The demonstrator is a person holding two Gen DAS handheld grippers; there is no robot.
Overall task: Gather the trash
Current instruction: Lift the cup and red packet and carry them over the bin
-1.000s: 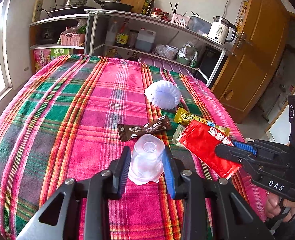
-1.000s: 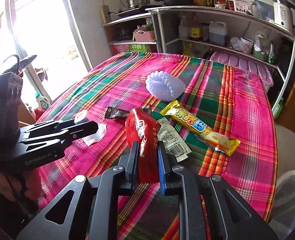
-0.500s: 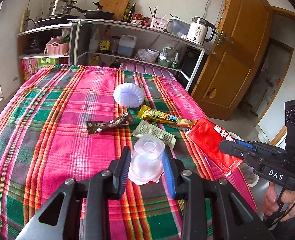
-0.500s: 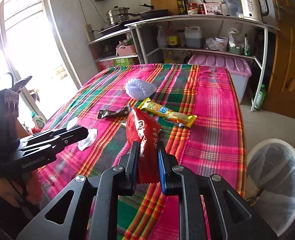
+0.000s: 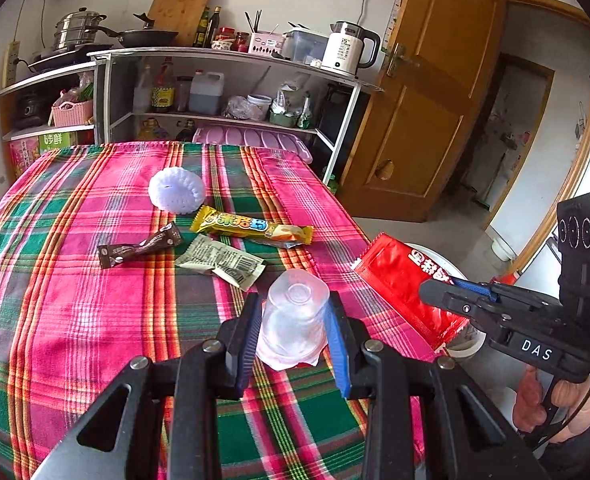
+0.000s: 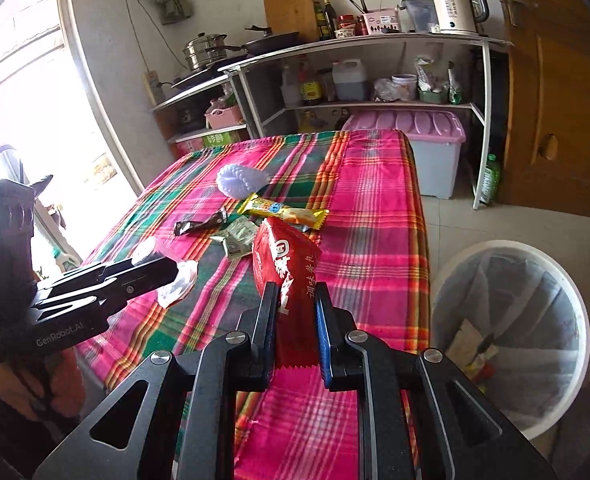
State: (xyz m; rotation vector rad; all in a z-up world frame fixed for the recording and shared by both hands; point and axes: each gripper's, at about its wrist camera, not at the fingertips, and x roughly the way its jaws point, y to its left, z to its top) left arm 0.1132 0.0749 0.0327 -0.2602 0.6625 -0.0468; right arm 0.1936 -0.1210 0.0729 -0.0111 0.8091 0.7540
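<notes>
My left gripper (image 5: 295,320) is shut on a clear plastic cup (image 5: 293,318), held above the plaid tablecloth (image 5: 75,300). My right gripper (image 6: 295,304) is shut on a red sauce packet (image 6: 287,264) near the table's right edge; it also shows in the left wrist view (image 5: 407,284). On the cloth lie a yellow snack wrapper (image 5: 251,226), a brown wrapper (image 5: 139,246), a pale green wrapper (image 5: 221,260) and a white fluted paper cup (image 5: 177,190). A white trash bin (image 6: 511,328) lined with a bag stands on the floor right of the table.
Shelves with bottles, pots and a kettle (image 5: 347,48) stand behind the table. A pink-lidded storage box (image 6: 423,148) sits under them. A wooden door (image 5: 427,92) is at the right. A bright window (image 6: 19,100) is at the left.
Both grippers have drawn back and swung right with their loads. The red packet has left the table's middle and is near the right edge; the trash bin now shows in the right wrist view.
</notes>
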